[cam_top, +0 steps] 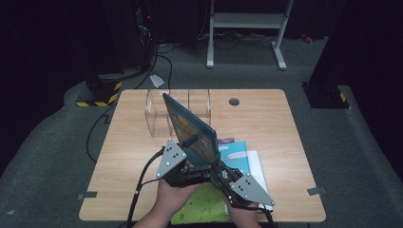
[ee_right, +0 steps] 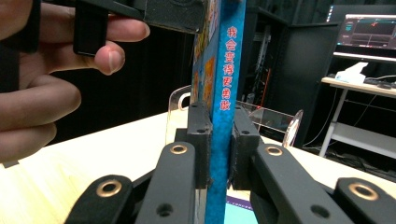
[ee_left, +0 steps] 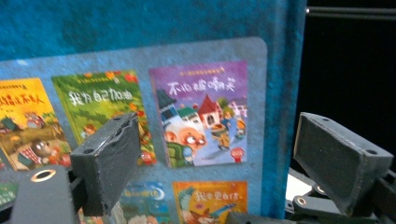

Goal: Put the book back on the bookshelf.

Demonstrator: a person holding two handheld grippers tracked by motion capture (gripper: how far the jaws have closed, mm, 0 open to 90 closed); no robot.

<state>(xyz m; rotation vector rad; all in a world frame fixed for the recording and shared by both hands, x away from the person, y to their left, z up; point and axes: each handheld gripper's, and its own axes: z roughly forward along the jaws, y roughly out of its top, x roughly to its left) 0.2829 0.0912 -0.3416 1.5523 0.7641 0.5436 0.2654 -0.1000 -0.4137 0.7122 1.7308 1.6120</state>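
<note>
Blue hardcover picture book, flat and thin, stands upright, its spine clamped between right gripper jaws; left gripper jaws gape beside its textured cover.

Dim room, dark on all sides — black walls or panels behind. Grey carpeted floor under a light wooden table with a round cable hole near its far edge. Beyond the table, a white metal frame on two feet, a shelf across it. Yellow-and-black striped bases at far left, another at far right. Black cables trailing over the carpet. Grey tape tabs at the near table corners. Off to one side — a lit monitor on a white desk.
</note>
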